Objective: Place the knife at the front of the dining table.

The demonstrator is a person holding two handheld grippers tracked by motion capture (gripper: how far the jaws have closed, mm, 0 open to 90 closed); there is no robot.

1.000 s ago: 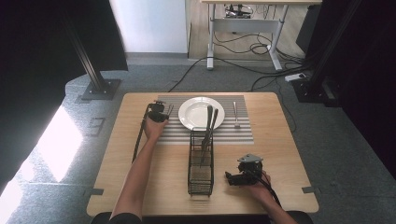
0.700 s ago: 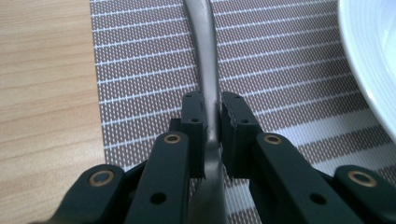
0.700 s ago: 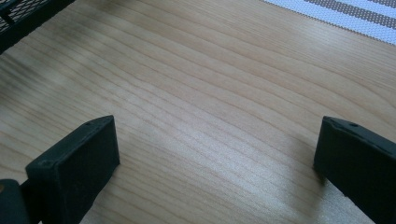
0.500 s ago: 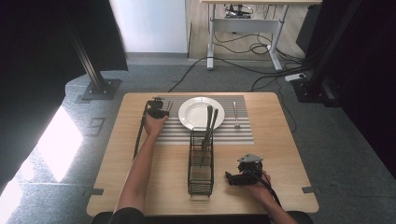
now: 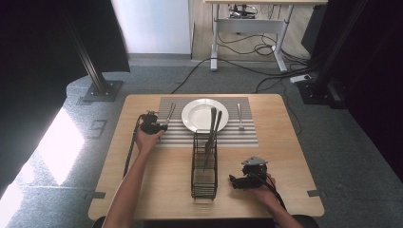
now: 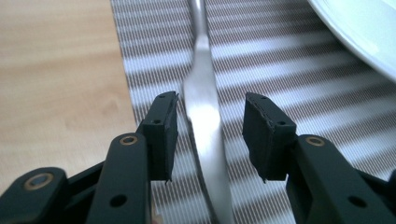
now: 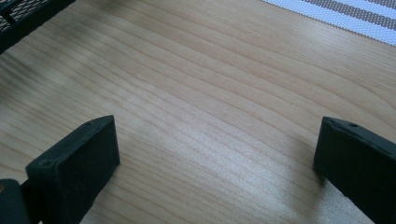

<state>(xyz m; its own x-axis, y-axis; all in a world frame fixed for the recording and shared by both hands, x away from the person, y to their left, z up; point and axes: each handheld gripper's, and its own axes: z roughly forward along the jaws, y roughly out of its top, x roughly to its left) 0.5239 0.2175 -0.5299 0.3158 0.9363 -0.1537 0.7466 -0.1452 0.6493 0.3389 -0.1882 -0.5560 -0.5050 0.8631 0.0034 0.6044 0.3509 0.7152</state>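
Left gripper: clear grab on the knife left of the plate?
Probably yes. The left gripper has its open jaws on either side of the knife, which lies flat on the placemat; nothing sits between them, and the plate is off to the side.

My left gripper (image 6: 210, 128) hangs low over the striped placemat (image 6: 289, 79), jaws parted with a gap on each side of a silver utensil handle (image 6: 205, 116). The handle lies flat on the placemat and runs straight away from me between the two pads, touching neither. The placemat's left edge meets bare wooden table (image 6: 56, 70). Off the placemat's far right, a white plate (image 6: 364, 32) rests, well apart from the handle.
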